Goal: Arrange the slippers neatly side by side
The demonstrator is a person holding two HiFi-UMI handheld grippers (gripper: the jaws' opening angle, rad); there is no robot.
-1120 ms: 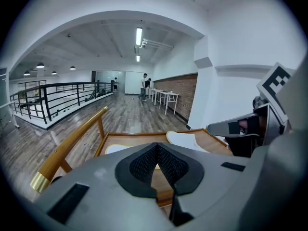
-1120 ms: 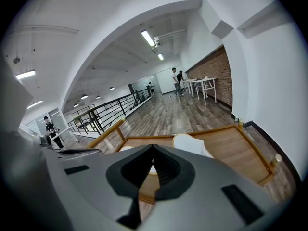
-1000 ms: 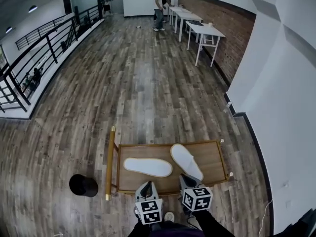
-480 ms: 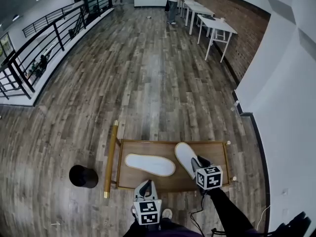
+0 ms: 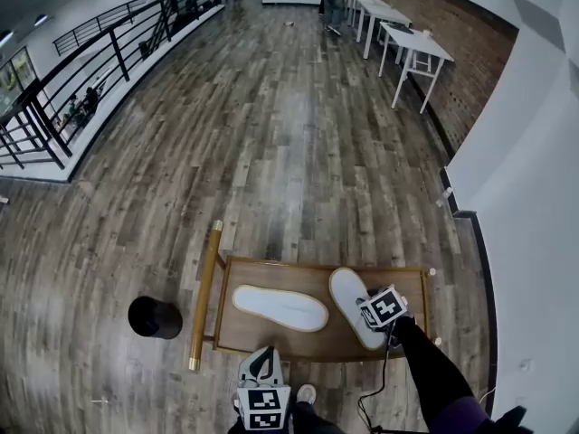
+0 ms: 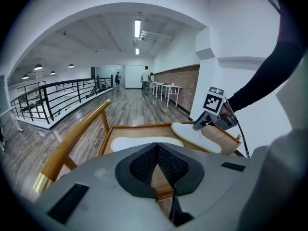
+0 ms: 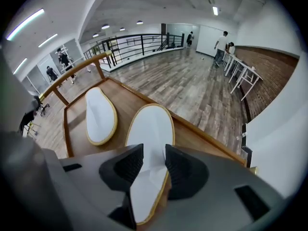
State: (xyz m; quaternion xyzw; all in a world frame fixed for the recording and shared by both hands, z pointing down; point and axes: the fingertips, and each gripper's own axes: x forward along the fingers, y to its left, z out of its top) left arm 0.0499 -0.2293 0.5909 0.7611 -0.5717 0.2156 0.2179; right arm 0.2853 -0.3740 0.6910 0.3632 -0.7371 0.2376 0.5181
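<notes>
Two white slippers with tan edging lie on a wooden tray table (image 5: 312, 265). The left slipper (image 5: 279, 307) lies crosswise; the right slipper (image 5: 351, 304) points away at an angle. My right gripper (image 5: 373, 313) is down on the right slipper's near half. In the right gripper view its jaws (image 7: 154, 150) have just been opening and stand apart, with that slipper (image 7: 150, 126) running between them and the other slipper (image 7: 100, 113) to the left. My left gripper (image 5: 262, 362) hangs short of the tray's near edge, its jaws (image 6: 157, 150) shut on nothing.
A gold handle bar (image 5: 204, 297) runs along the tray's left side. A black round container (image 5: 154, 316) stands on the plank floor to its left. A white wall (image 5: 525, 197) rises to the right, a black railing (image 5: 99, 84) far left, white tables (image 5: 412, 48) and people far back.
My right gripper has travelled from the tray's near edge out to the right slipper and dropped onto it, rolling as it went. The left gripper has stayed put.
</notes>
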